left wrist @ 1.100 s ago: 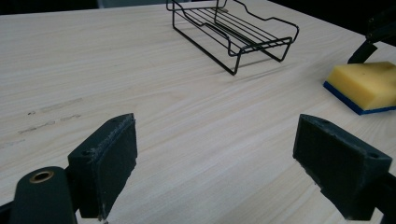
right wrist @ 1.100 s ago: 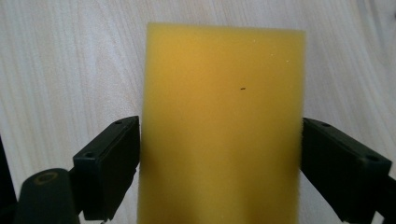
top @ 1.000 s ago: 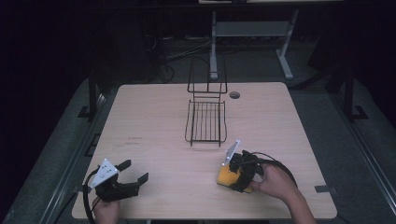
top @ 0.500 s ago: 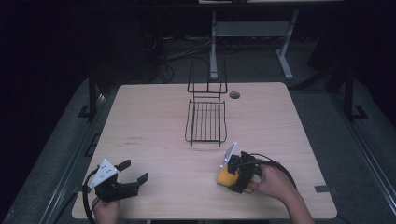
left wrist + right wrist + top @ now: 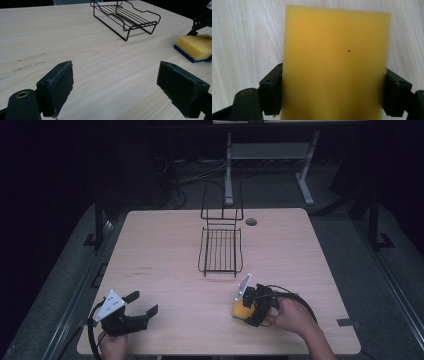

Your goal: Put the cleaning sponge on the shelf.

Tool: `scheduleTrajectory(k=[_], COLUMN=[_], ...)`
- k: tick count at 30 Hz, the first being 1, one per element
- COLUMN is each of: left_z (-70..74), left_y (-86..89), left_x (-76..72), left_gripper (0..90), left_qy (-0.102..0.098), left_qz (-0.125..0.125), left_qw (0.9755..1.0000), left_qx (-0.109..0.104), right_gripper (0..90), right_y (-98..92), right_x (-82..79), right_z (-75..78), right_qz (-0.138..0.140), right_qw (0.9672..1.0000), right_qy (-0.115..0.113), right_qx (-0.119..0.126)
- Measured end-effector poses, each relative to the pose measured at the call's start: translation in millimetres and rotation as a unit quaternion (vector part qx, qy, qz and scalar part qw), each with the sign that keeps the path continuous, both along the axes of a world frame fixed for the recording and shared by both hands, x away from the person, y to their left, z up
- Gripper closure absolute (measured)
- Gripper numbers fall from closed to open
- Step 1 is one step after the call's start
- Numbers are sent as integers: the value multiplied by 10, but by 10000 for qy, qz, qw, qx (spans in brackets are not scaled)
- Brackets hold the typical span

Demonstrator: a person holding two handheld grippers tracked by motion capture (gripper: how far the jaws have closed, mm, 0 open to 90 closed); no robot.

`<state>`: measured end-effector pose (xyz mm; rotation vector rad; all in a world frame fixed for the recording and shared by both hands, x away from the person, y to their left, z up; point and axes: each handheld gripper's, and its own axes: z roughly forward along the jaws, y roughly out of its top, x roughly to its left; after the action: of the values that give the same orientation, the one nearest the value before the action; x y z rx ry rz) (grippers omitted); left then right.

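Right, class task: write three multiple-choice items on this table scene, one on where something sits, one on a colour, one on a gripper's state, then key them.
1. Where is the wire rack?
A. mid-table, beyond both grippers
B. under the left gripper
C. on the floor

2. What colours is the sponge?
A. all green
B. yellow over a blue layer
C. red and white

3. How does the left gripper stand?
A. shut on the sponge
B. shut on the rack
C. open, holding nothing

Key: 1 A, the high view shows it mid-table. 2 B, the left gripper view shows both layers. 3 C, bare table between its jaws; the right gripper flanks the sponge.
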<state>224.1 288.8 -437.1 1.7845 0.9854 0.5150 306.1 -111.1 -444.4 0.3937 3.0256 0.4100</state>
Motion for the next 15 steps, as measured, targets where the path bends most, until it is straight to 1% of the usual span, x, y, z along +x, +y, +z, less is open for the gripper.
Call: scheduleTrajectory(k=[3, 4, 5, 7, 9, 10, 11, 12, 14, 15], left_z=[1, 0, 0, 0, 0, 2, 2, 2, 3, 1], left_y=[-2, -4, -6, -8, -10, -7, -7, -7, -6, -1], left_x=[0, 3, 4, 5, 4, 2, 2, 3, 3, 4], left_gripper=[129, 130, 129, 129, 130, 129, 130, 130, 129, 130], left_qy=[3, 4, 5, 3, 5, -1, -1, -1, -11, -6], left_qz=[-1, -11, -12, -17, -12, -14, -14, -7, -8, 25], left_qw=[10000, 10000, 10000, 10000, 10000, 10000, 10000, 10000, 10000, 10000], left_qx=[11, 16, 19, 16, 7, 9, 9, -12, 3, -36], right_gripper=[212, 212, 212, 212, 213, 213, 213, 212, 213, 212], right_y=[-1, 0, 6, 27, 41, 66, 66, 98, 116, 146], right_x=[3, 11, 15, 23, 28, 51, 51, 73, 87, 127], right_z=[28, 69, 87, 120, 138, 173, 173, 203, 214, 243], right_qz=[6, 14, 12, 77, 84, 119, 119, 159, 181, 236], right_qw=[10000, 9999, 9999, 9999, 9999, 9999, 9999, 9998, 9998, 9997], right_qy=[-3, -9, 7, -46, -51, -43, -43, -42, -50, -44], right_qx=[52, 146, 159, 107, 88, 118, 118, 74, 44, 28])
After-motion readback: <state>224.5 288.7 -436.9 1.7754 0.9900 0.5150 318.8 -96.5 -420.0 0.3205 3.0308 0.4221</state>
